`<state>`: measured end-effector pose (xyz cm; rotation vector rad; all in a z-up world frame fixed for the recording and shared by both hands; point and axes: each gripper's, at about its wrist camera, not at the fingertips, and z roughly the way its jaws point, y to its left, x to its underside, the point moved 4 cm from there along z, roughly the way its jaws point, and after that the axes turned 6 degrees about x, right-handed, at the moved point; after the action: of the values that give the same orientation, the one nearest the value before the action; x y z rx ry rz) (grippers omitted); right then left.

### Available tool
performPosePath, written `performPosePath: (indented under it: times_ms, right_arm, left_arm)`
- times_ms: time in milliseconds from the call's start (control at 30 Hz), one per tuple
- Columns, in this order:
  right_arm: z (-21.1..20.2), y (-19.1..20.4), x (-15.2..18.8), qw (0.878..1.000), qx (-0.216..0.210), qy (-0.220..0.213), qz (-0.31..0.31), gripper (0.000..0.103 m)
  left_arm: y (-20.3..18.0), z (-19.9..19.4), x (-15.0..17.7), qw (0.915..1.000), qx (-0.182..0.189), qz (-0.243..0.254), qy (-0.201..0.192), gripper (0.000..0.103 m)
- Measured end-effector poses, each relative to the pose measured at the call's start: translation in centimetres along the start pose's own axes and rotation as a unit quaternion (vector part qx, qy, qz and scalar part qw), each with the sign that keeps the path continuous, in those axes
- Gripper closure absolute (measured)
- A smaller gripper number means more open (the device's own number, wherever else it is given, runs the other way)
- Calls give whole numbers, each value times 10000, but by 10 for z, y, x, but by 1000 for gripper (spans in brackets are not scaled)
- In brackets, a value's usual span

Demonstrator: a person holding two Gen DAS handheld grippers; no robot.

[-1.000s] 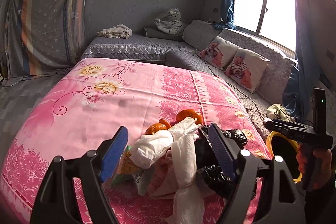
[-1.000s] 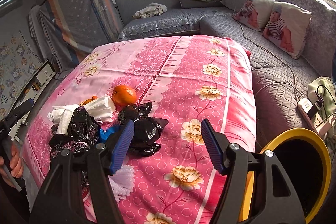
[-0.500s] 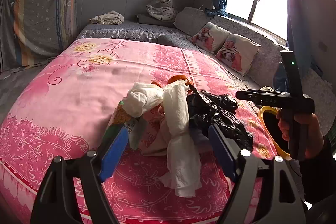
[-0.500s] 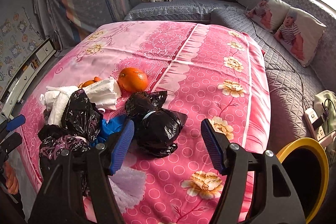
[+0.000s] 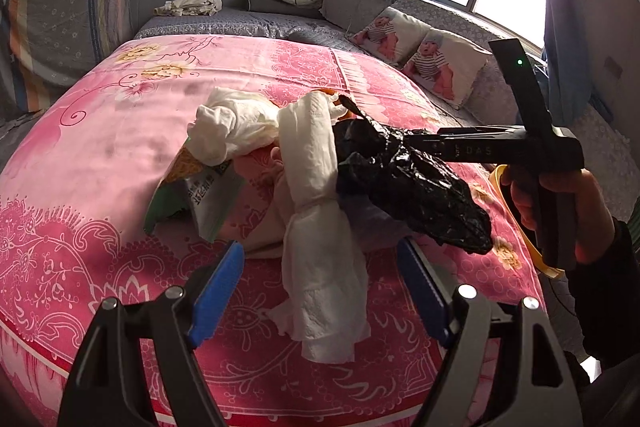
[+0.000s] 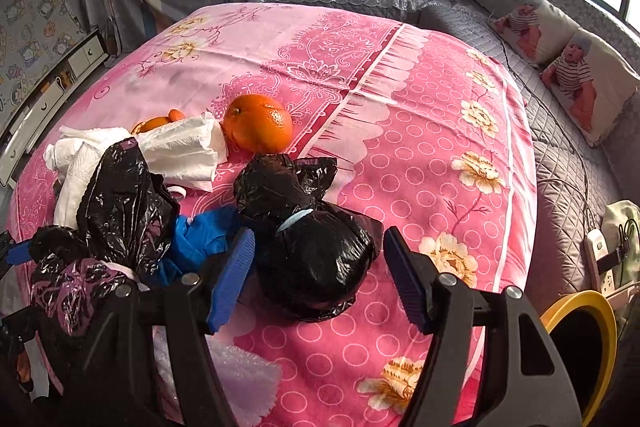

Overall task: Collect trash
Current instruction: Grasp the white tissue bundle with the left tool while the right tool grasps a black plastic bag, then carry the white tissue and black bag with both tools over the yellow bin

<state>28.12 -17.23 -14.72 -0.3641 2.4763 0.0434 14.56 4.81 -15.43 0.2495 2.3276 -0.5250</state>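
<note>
In the left wrist view, the left gripper (image 5: 320, 291) stands spread and empty at the bottom of the frame. A twisted white tissue (image 5: 320, 211) lies between its fingers, long axis running from bottom centre up toward the middle, so it sits straight ahead and nearest this hand. A crumpled black plastic bag (image 5: 408, 179) lies to its right and a printed snack wrapper (image 5: 204, 187) to its left. The right hand (image 5: 560, 203) enters from the right edge. The pink bedspread (image 5: 100, 155) is bare to the left.

In the right wrist view, the right gripper (image 6: 316, 275) is likewise spread and holds nothing. A tied black bag (image 6: 312, 247) lies between its fingers at lower centre; whether the left pad touches it I cannot tell. An orange (image 6: 258, 123) sits beyond it. The yellow-rimmed bin (image 6: 580, 343) stands in the lower right corner, past the bed edge, with open bedspread between.
</note>
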Motion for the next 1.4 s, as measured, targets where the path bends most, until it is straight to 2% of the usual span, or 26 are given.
performPosePath:
  times_ms: [233, 400, 467, 533, 633, 700, 833, 1000, 1400]
  right_arm:
    - [18, 3, -4, 9998, 24, 133, -146, 40]
    - [24, 3, -7, 9998, 26, 138, -152, 40]
    - [26, 3, -7, 9998, 27, 156, -153, 40]
    - [29, 4, -7, 9997, 33, 170, -168, 41]
    - [29, 5, -5, 9997, -24, 176, -154, 48]
    - [27, 6, -4, 9996, -35, 199, -181, 51]
    - [24, 11, -2, 9993, 11, 187, -333, 58]
    - [20, 8, 0, 9996, -18, 178, -228, 64]
    - [-8, 14, 6, 9996, -185, 8, -226, 67]
  left_arm:
    - [1, 19, -4, 9998, 50, -93, 139, 27]
    - [-4, 29, -2, 9997, 8, 41, 246, 28]
    - [-4, 33, -2, 9996, -15, 48, 296, 31]
    - [-1, 36, -1, 9993, -65, 34, 354, 41]
    - [0, 36, -2, 9993, -71, 17, 369, 52]
    - [2, 35, -4, 9991, -81, -13, 409, 52]
    - [0, 32, -4, 9989, -133, 118, 445, 63]
    - [2, 24, -4, 9991, -178, 85, 368, 72]
    - [19, -6, -7, 9994, -284, -210, 23, 78]
